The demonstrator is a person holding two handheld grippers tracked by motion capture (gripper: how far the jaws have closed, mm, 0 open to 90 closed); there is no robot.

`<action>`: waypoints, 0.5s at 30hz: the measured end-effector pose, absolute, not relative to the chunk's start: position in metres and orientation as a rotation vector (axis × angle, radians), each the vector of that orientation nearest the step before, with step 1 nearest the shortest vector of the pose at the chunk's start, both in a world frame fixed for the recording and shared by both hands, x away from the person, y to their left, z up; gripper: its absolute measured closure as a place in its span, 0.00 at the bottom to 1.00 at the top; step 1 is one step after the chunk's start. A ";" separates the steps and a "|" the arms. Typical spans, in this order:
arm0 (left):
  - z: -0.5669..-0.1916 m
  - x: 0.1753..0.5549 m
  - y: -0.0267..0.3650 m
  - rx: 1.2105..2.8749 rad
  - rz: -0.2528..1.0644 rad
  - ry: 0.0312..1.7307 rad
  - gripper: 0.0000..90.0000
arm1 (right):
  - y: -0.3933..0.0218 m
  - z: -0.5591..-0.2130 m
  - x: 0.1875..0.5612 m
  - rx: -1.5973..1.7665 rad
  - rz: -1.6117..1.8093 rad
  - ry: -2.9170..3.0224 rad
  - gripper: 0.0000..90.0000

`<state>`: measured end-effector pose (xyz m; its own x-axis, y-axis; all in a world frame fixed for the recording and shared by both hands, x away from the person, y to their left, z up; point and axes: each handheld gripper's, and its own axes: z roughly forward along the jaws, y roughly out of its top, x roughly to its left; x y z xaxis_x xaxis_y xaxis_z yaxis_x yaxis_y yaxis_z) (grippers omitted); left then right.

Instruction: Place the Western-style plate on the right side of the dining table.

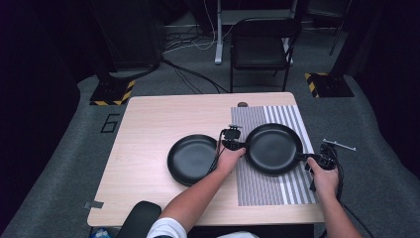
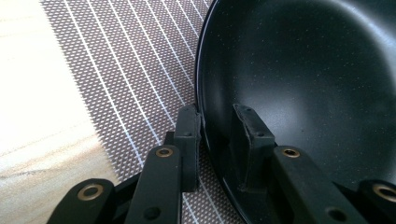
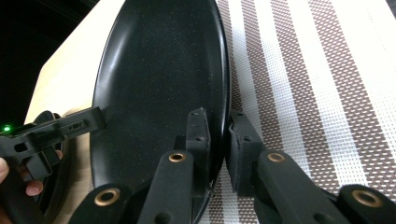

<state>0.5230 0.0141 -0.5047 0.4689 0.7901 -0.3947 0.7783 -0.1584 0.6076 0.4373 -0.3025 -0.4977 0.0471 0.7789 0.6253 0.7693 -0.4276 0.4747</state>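
Observation:
A black plate [image 1: 272, 148] lies on a brown-and-white striped placemat [image 1: 282, 191] on the right half of the table. My left gripper [image 1: 243, 146] is shut on this plate's left rim, one jaw outside the rim and one inside the bowl, as the left gripper view shows [image 2: 217, 116]. My right gripper [image 1: 301, 157] is shut on the opposite rim [image 3: 218, 121], likewise with the edge between its jaws. The plate's speckled inside [image 3: 159, 70] is bare. A second black plate [image 1: 192, 158] rests on the bare wood just to the left.
The wooden table [image 1: 148, 119] has free room on its left and far parts. A small dark round thing [image 1: 242, 104] sits at the far edge. A black chair [image 1: 262, 44] stands beyond the table. A black object [image 1: 141, 218] lies at the near edge.

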 end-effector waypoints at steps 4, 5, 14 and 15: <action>-0.507 0.524 0.013 1.918 0.005 1.323 0.80 | -0.303 -0.500 0.438 2.271 1.359 1.676 0.88; -0.507 0.524 0.013 1.919 0.008 1.324 0.79 | -0.303 -0.501 0.439 2.267 1.355 1.675 0.88; -0.508 0.525 0.011 1.904 -0.004 1.314 0.75 | -0.302 -0.505 0.440 2.285 1.329 1.666 0.85; -0.508 0.524 0.011 1.906 -0.001 1.310 0.74 | -0.301 -0.506 0.441 2.281 1.303 1.677 0.84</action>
<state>0.5244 0.0110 -0.5080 0.4624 0.7819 -0.4181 0.7824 -0.1380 0.6072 0.4406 -0.3008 -0.5061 0.0713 0.7981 0.5983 0.7772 -0.4204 0.4681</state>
